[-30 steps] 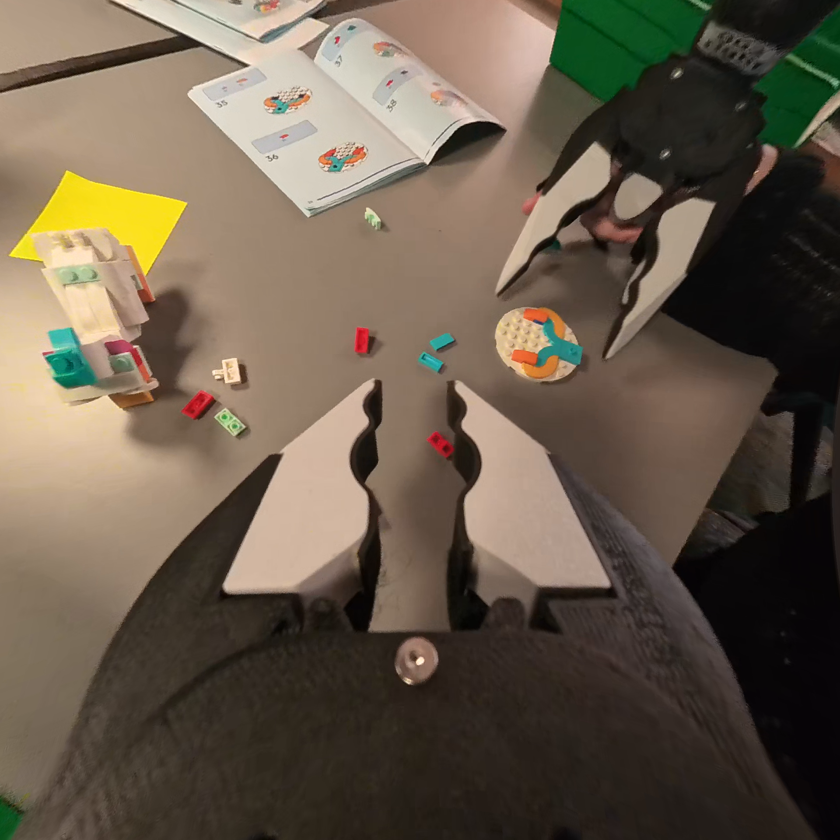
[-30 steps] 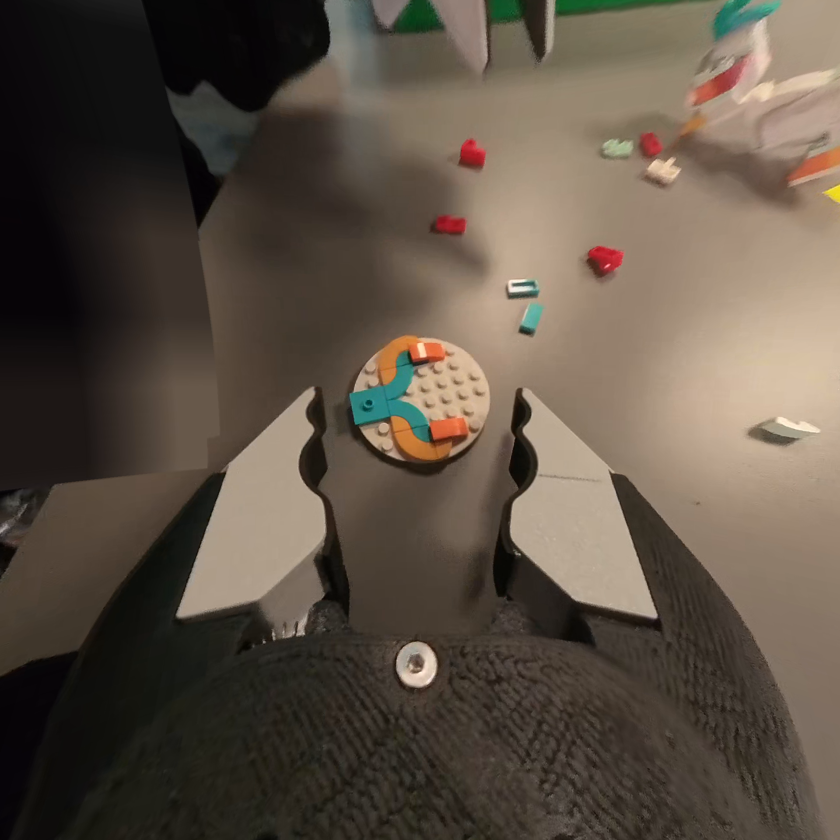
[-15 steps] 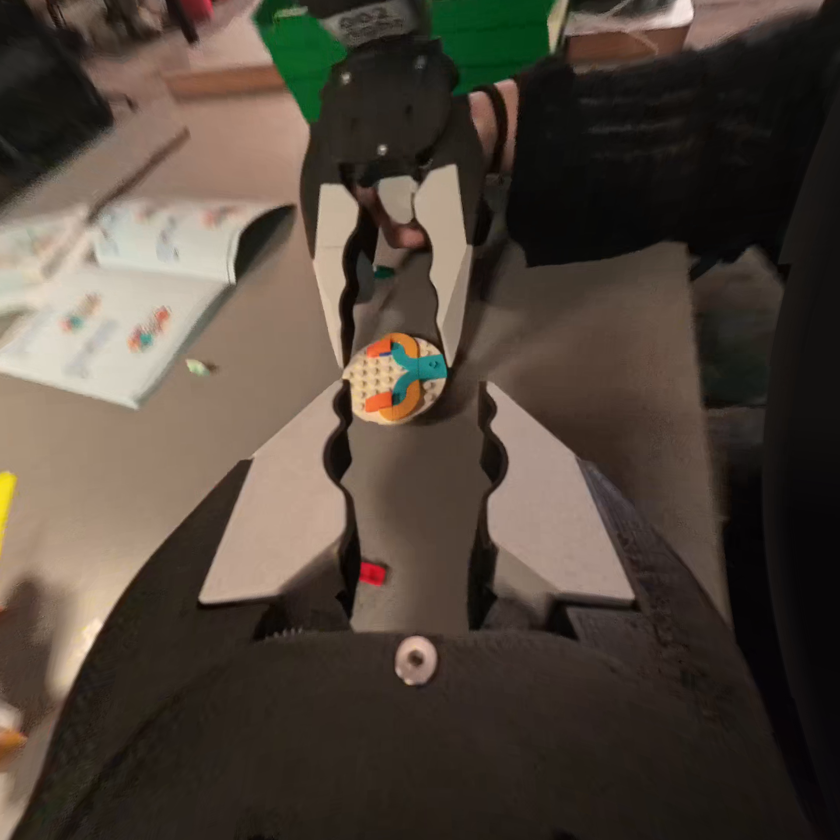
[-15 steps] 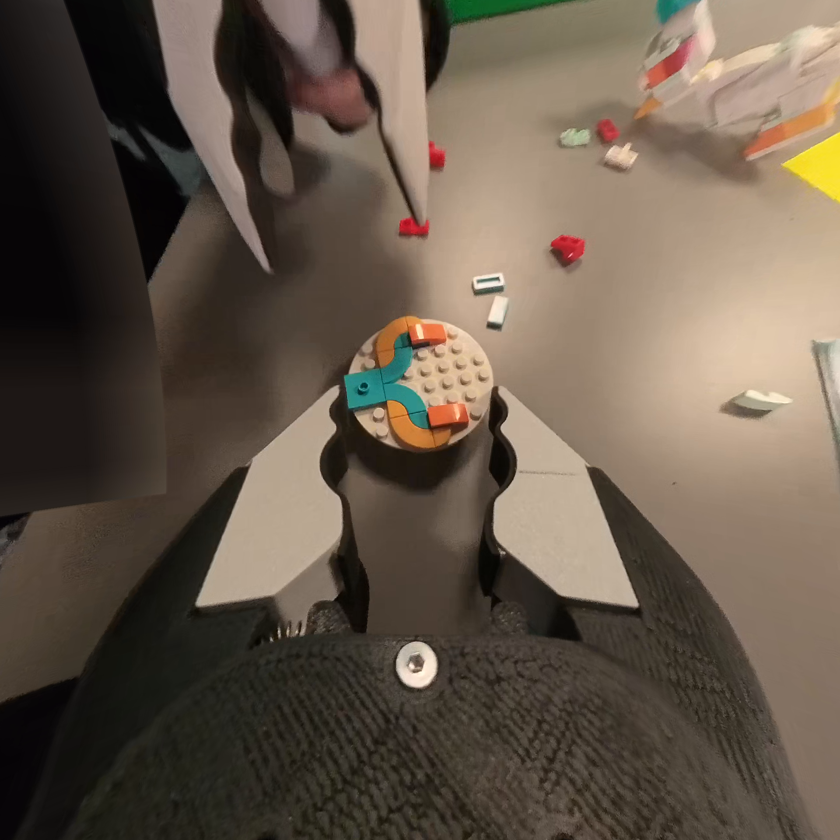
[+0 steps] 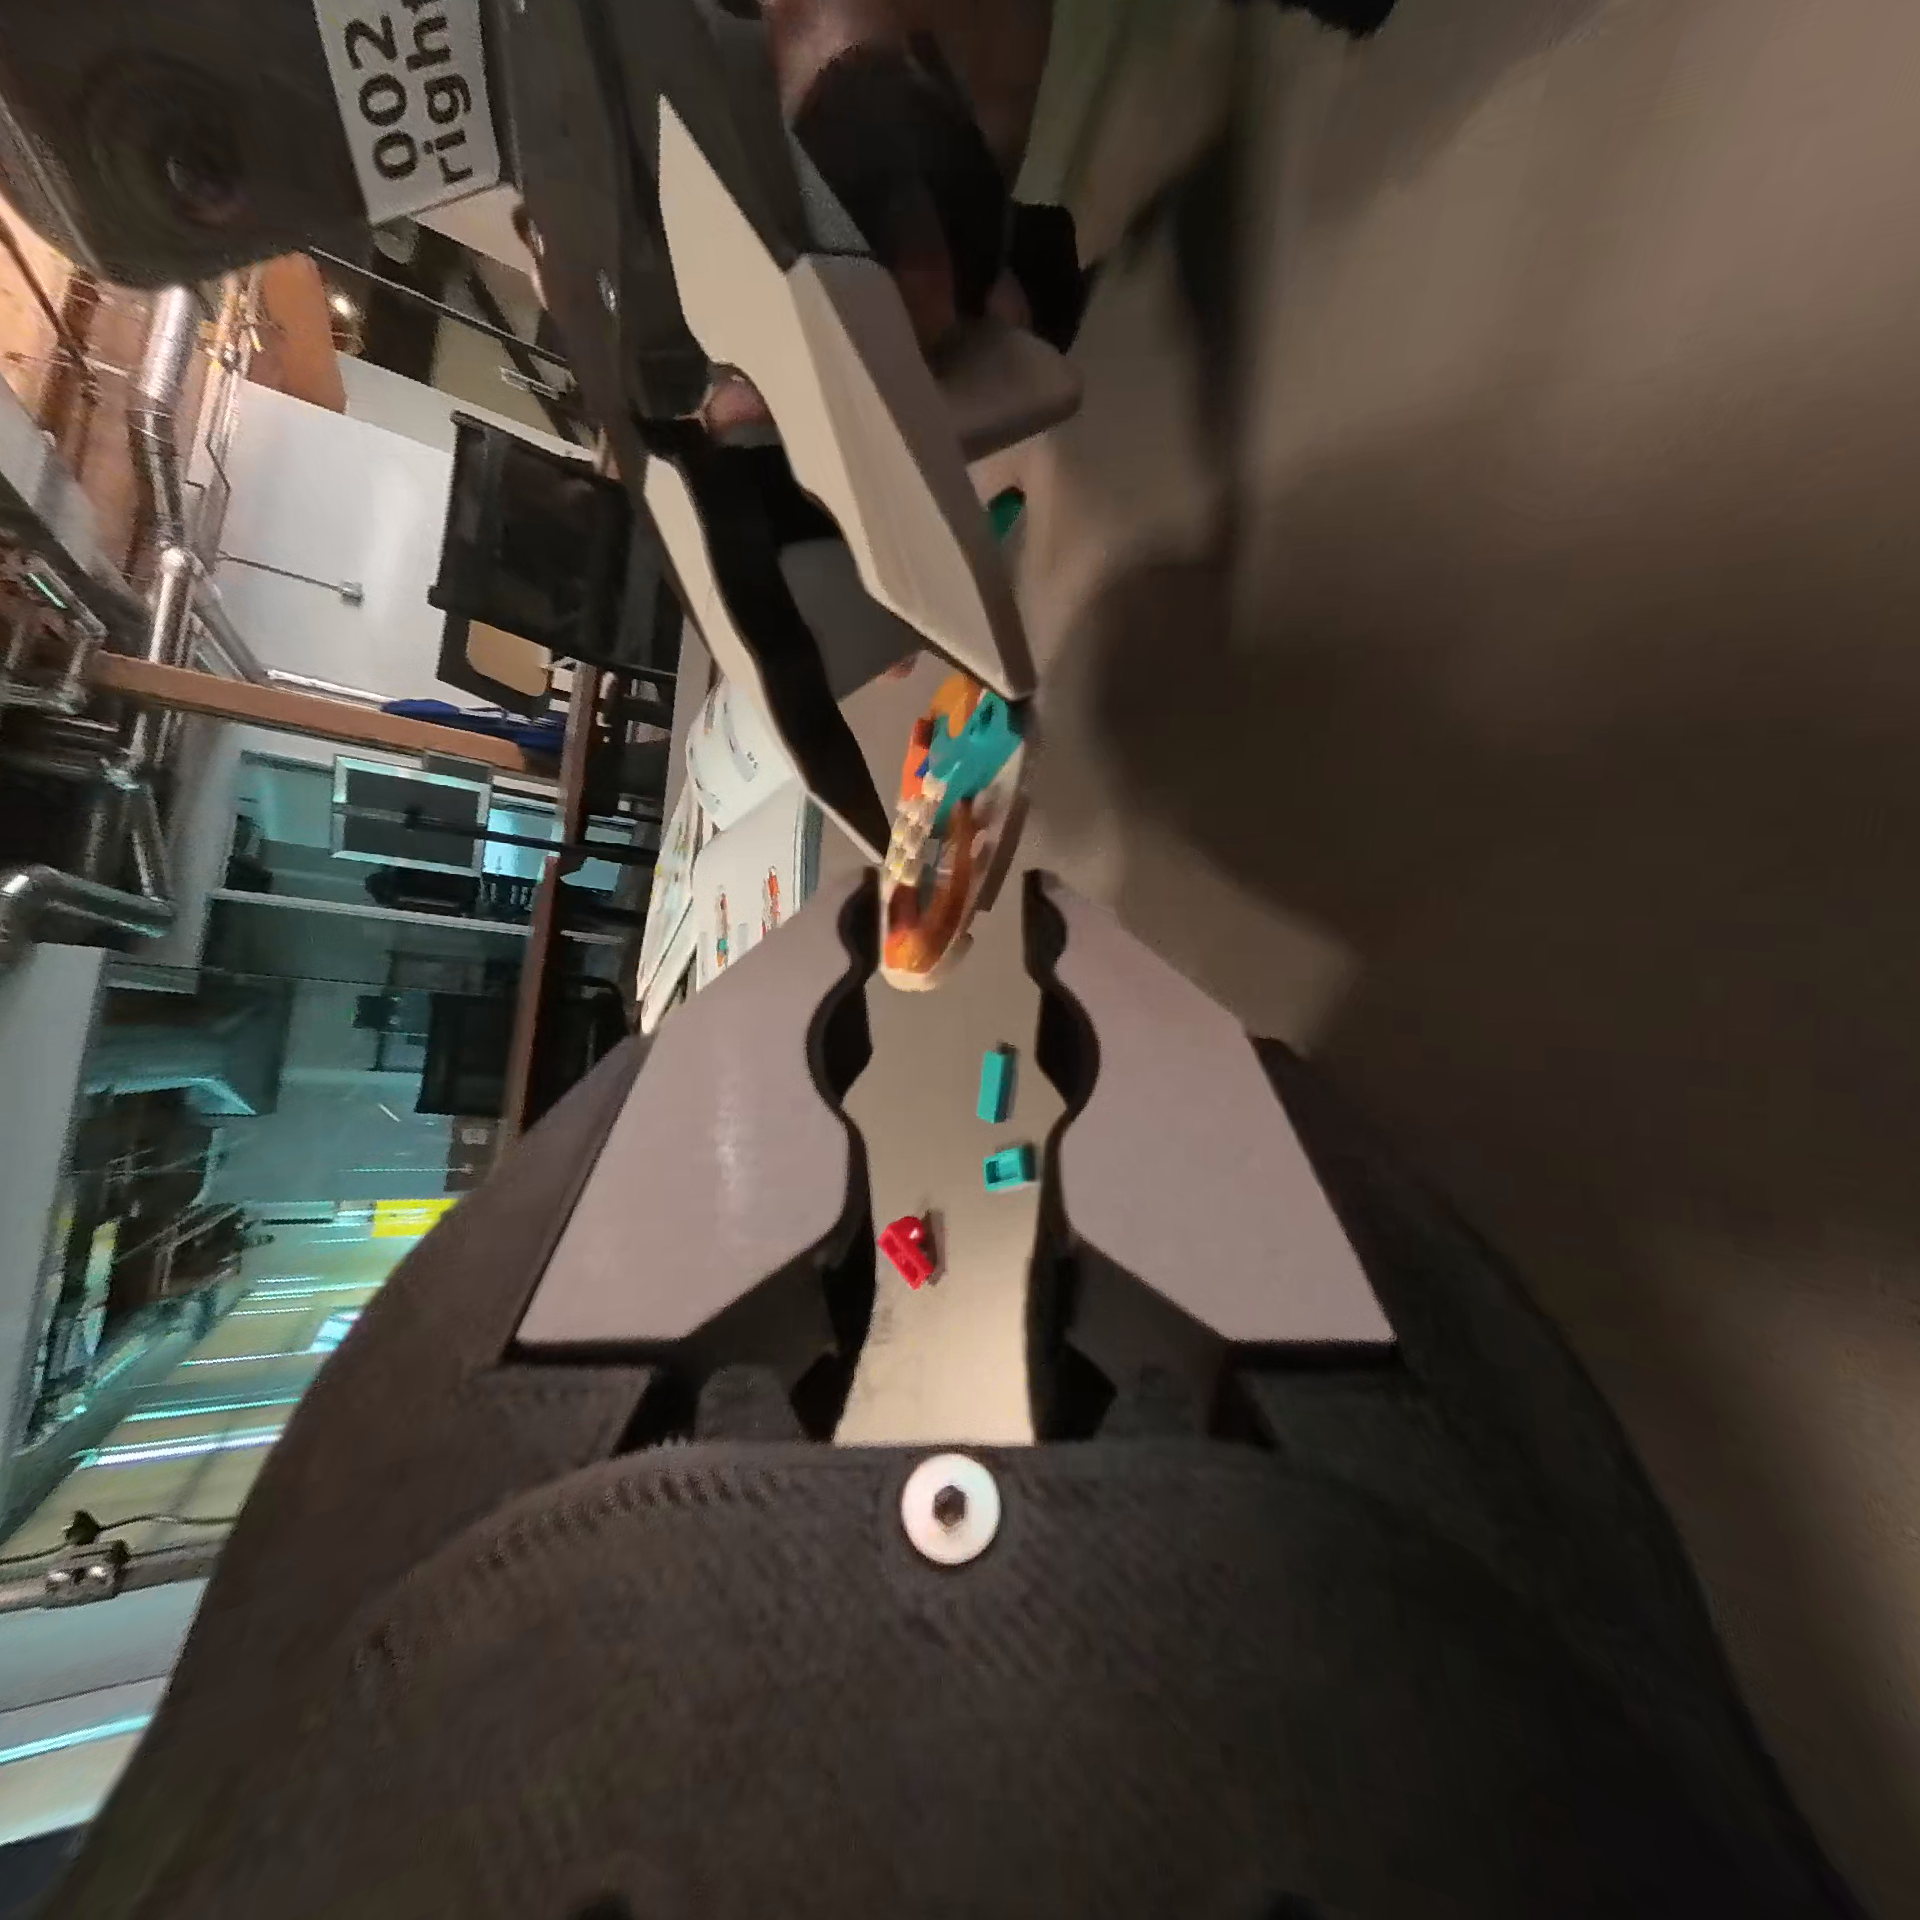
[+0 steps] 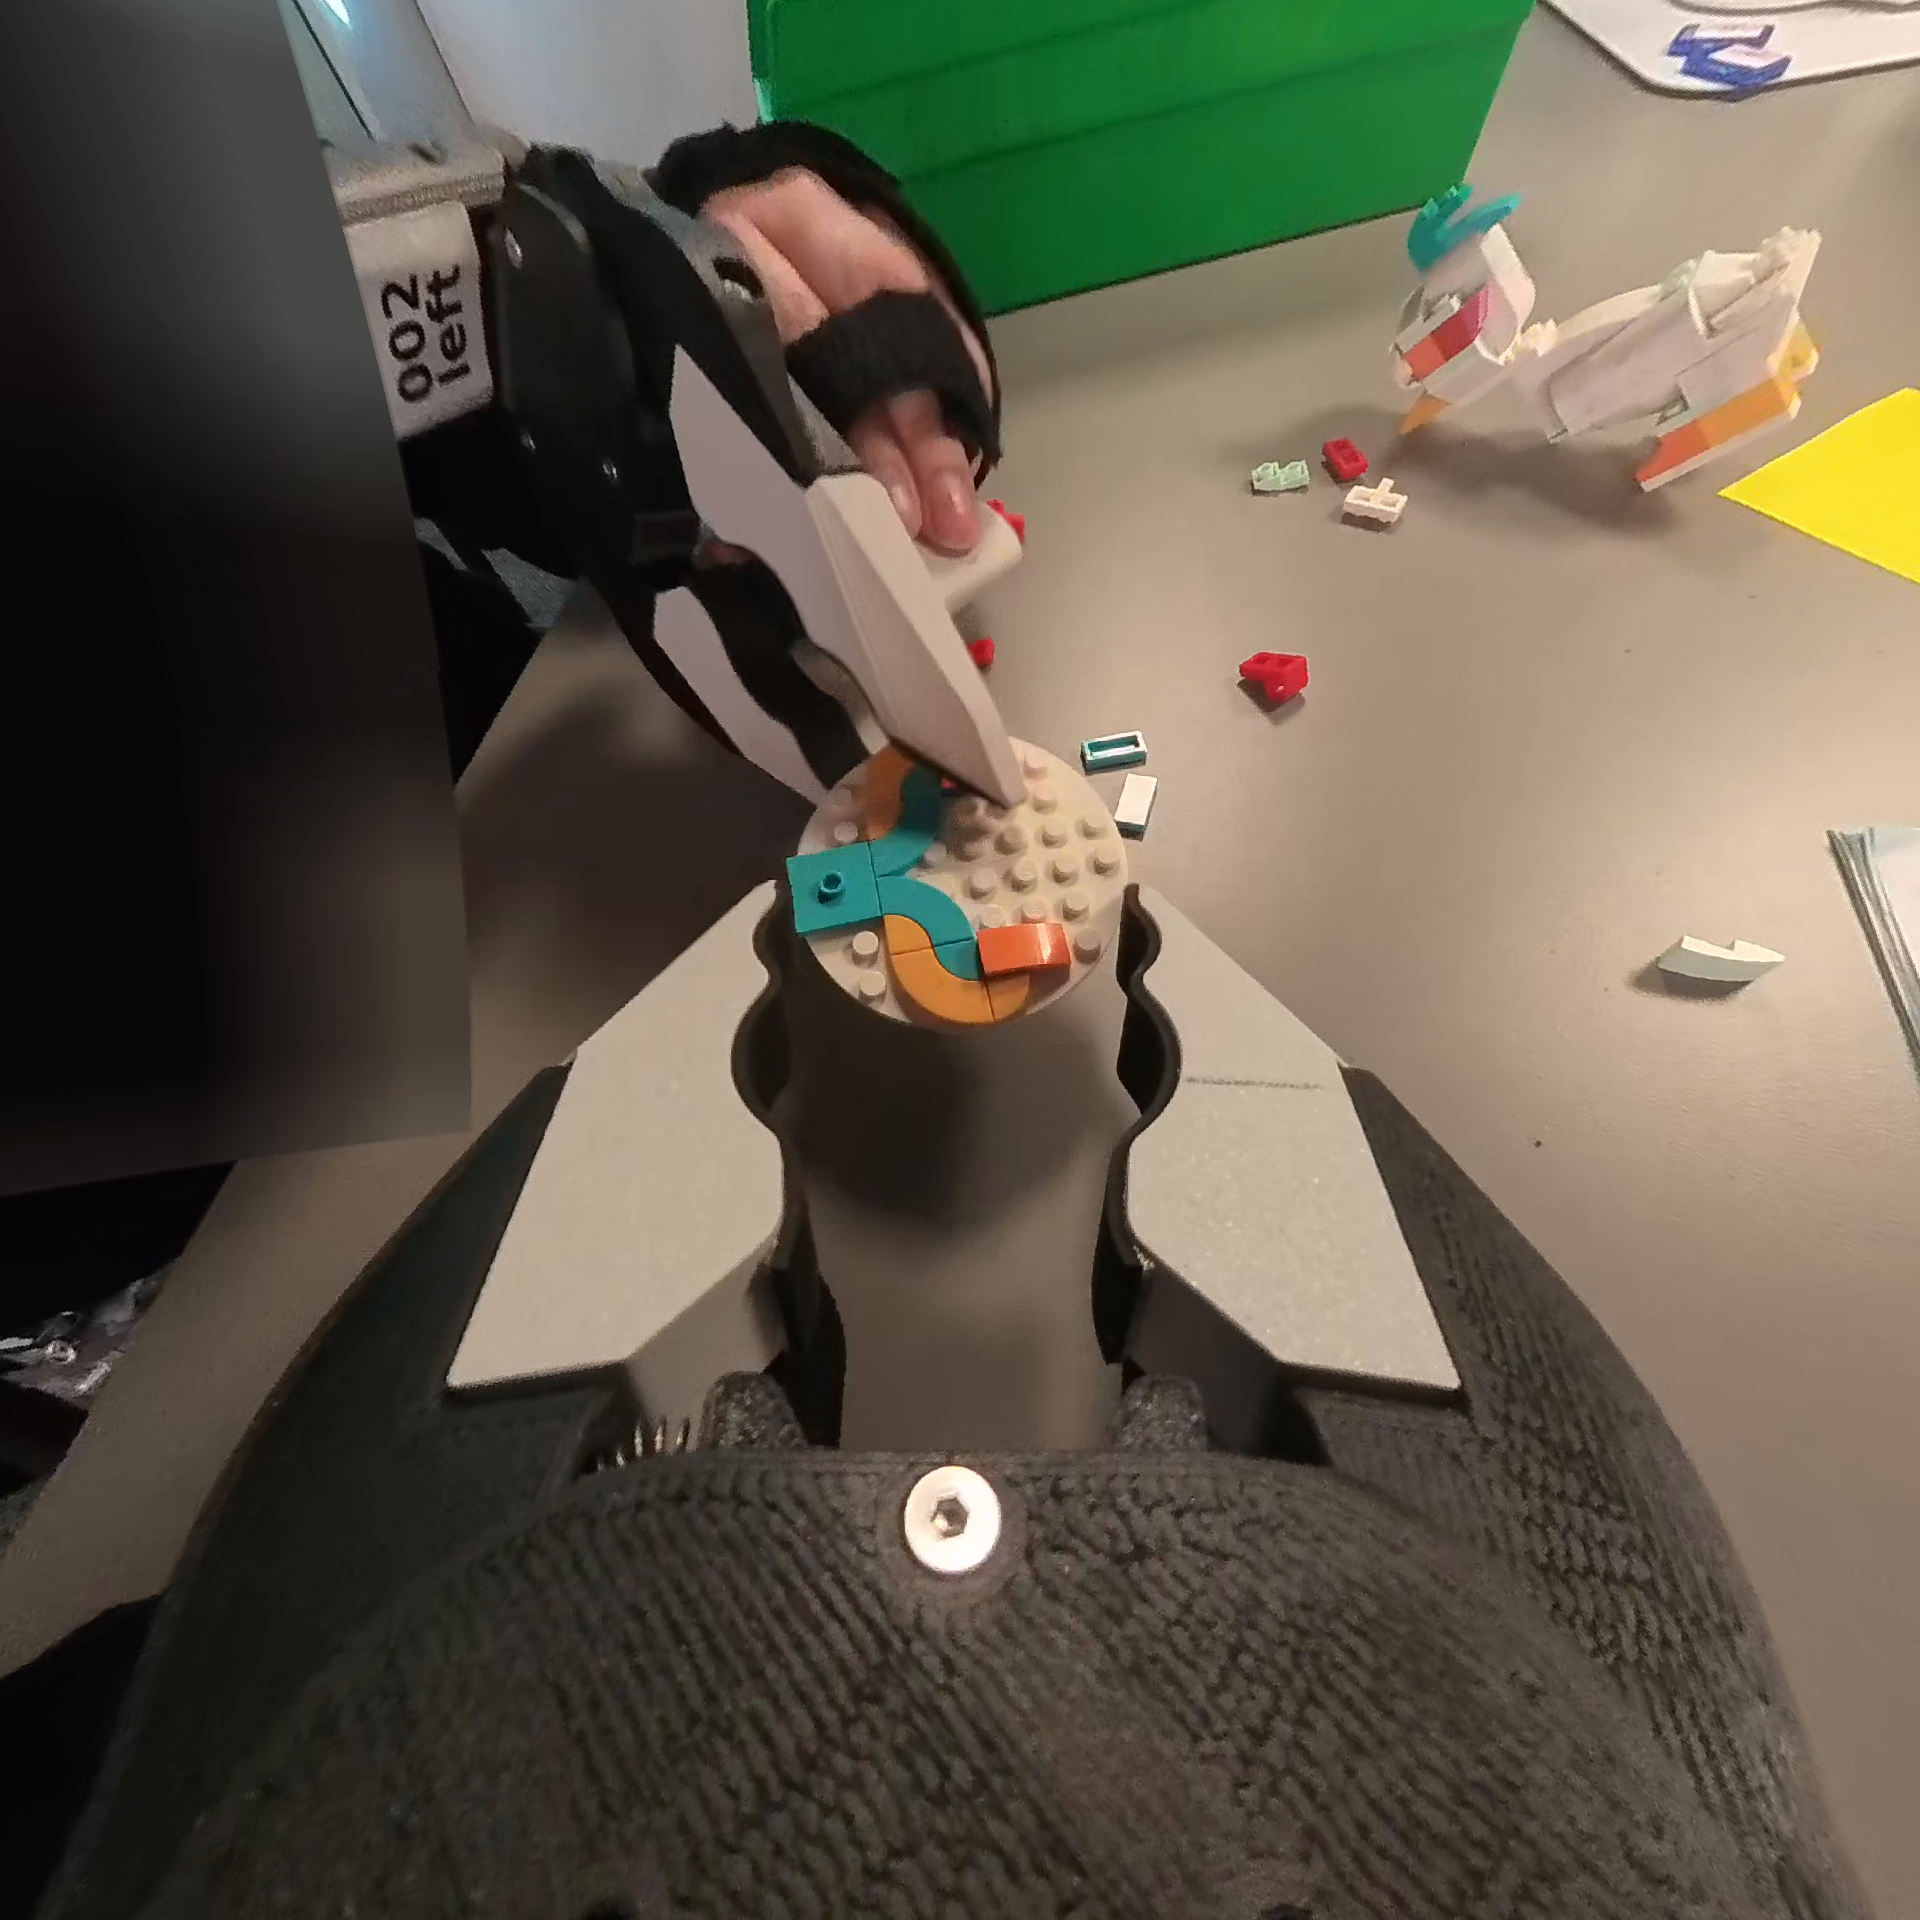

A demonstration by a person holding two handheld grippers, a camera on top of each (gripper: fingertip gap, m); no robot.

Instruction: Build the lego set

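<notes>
A round tan plate (image 6: 1039,862) carries teal and orange curved tiles and two orange slopes. My right gripper (image 6: 951,904) is shut on its two sides and holds it tilted just above the grey table (image 6: 1455,1039). My left gripper (image 6: 904,795) comes in from the upper left. One of its fingers (image 6: 935,717) rests on the studs and the other passes under the far edge. In the left wrist view, rolled on its side, the plate (image 5: 930,904) stands edge-on between my left gripper's (image 5: 948,883) narrowed jaws, with the right gripper (image 5: 951,769) beyond it.
Loose pieces lie behind the plate: two teal tiles (image 6: 1114,750), a red brick (image 6: 1273,675), and small pale and red bits (image 6: 1374,501). A white bird-like model (image 6: 1621,343), yellow paper (image 6: 1849,488) and a green bin (image 6: 1122,135) stand farther back. A pale curved piece (image 6: 1720,961) and a booklet edge (image 6: 1881,904) lie right. The tips of both grippers are at nearly the same place. From either gripper's tips it is about 10 cm to the red brick (image 6: 1273,675). The left camera catches it too, in the left wrist view (image 5: 906,1241).
My right gripper closed on the plate and raised it off the table. My left gripper swung over from the loose pieces, rolled on its side and narrowed onto the plate's far edge.
</notes>
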